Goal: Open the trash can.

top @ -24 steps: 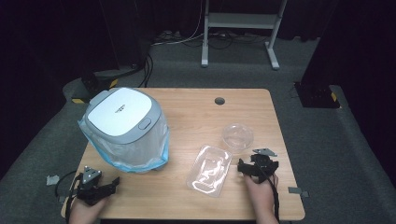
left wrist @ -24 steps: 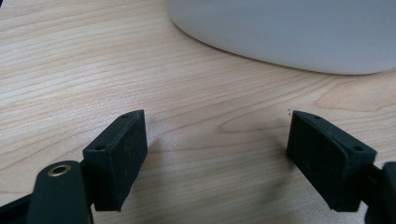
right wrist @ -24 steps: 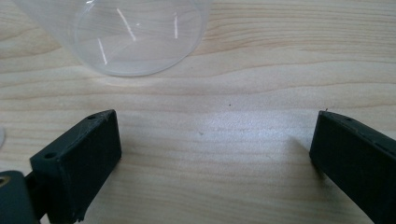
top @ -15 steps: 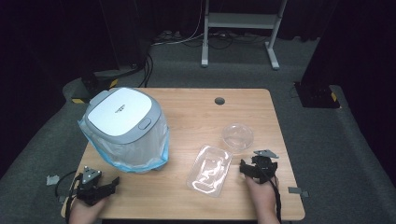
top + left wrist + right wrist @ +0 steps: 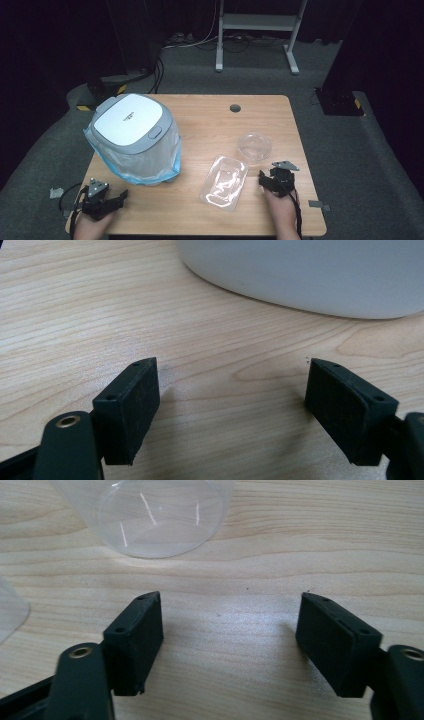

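Both tongs were spread, empty. We judged the clear cup (image 5: 254,146) light, flimsy, slick: right gripper (image 5: 270,181) should pinch its rim gently.

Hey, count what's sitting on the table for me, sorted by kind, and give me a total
Clear plastic containers: 2, a round bowl and a rectangular tray
Lidded bins with a bag liner: 1
Handheld grippers: 2, left gripper and right gripper
Total: 5

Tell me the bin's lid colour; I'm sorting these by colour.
The lid is white with a light grey rim, seen best in the high view.
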Demonstrator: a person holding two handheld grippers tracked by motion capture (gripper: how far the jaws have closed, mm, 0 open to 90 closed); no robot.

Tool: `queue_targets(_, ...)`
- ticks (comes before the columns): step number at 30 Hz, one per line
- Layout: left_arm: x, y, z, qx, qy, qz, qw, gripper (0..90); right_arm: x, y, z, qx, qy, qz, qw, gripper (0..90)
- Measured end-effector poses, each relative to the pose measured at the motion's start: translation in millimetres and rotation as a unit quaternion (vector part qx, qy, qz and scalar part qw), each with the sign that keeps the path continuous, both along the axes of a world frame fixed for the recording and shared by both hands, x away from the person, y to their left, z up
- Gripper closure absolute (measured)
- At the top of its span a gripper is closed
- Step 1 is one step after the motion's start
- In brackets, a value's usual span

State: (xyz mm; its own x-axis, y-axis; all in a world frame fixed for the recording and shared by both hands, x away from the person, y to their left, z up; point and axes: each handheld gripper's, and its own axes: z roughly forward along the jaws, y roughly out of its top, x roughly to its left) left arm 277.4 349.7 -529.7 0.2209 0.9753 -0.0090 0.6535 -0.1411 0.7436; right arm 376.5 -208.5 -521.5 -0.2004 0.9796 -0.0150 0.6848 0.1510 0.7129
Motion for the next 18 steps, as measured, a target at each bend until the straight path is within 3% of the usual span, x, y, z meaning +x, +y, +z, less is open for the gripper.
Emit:
queue_targets(6,-1.5,0.3,0.2,-0.001,-0.004,0.002,1.0000,26.3,-6.4,-0.8,5.9,0.019,-0.010,0.014,0.9997,35.2)
queue_targets(9,-1.7,0.5,0.3,-0.001,-0.005,0.004,1.0000,27.1,-11.9,3.1,12.4,0.011,-0.027,0.025,0.9993,36.7)
queue_targets(15,-3.5,4.1,1.1,-0.016,-0.008,0.009,0.9998,37.7,-27.8,15.0,36.0,0.009,-0.090,0.049,0.9947,41.8)
queue_targets(18,-4.8,10.5,2.2,-0.040,-0.009,0.017,0.9990,48.2,-36.6,25.7,45.1,0.008,-0.110,0.069,0.9915,45.5)
